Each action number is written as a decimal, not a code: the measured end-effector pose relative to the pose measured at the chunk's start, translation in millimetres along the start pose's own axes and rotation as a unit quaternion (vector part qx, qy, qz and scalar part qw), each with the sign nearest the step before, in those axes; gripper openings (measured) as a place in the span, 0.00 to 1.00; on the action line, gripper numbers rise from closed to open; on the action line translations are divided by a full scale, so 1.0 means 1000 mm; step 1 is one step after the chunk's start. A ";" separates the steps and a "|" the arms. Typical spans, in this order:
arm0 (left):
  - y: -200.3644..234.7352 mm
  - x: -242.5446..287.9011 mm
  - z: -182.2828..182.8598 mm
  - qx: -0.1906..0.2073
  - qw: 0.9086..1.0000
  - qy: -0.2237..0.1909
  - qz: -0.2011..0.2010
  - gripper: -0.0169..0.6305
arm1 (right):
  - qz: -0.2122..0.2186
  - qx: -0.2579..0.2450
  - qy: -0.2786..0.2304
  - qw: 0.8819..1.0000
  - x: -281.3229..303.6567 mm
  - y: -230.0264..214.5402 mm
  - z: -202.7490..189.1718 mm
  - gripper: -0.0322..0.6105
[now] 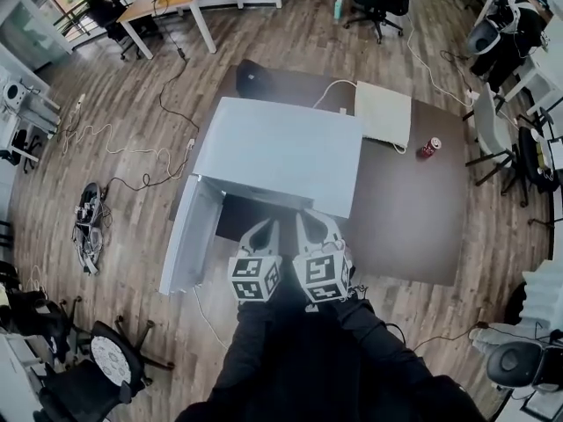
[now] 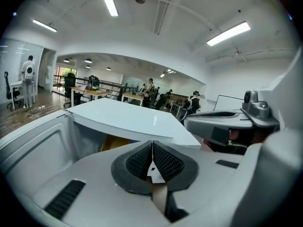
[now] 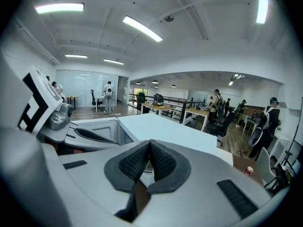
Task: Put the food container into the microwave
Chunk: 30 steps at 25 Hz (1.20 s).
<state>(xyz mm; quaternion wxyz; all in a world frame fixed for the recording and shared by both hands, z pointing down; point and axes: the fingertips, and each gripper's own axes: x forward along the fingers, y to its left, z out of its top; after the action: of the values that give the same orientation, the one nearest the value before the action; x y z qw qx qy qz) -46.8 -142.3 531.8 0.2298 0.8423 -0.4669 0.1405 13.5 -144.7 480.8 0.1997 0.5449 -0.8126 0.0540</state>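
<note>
Head view, microwave [image 1: 280,152] crosswise, door [image 1: 186,236] open leftward, left gripper [image 1: 264,231] and right gripper [image 1: 312,225] jaws closed

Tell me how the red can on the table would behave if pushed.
The red can stands upright and narrow on the table, so a high push would probably tip it. Being round, it would likely roll once down. Full or empty cannot be told, so its weight is uncertain.
</note>
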 end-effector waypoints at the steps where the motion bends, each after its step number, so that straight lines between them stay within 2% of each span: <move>1: -0.008 0.001 0.005 0.005 1.000 -0.006 -0.004 0.08 | -0.005 0.005 -0.006 1.000 -0.006 -0.007 0.003 0.09; 9: -0.067 -0.005 0.025 0.024 0.999 -0.032 -0.033 0.08 | -0.038 0.033 -0.037 0.998 -0.062 -0.047 0.010 0.09; 14: -0.087 -0.007 0.031 0.032 0.998 -0.040 -0.038 0.08 | -0.049 0.042 -0.046 0.997 -0.081 -0.062 0.009 0.09; 30: -0.104 -0.009 0.032 0.052 0.997 -0.037 -0.036 0.08 | -0.052 0.049 -0.062 0.995 -0.097 -0.075 0.009 0.09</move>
<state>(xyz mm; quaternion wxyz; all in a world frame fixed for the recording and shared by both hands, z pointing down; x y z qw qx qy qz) 37.3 -104.5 473.9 0.1733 0.8740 -0.4365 0.1251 110.5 -93.3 425.8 0.1240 0.5980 -0.7903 0.0493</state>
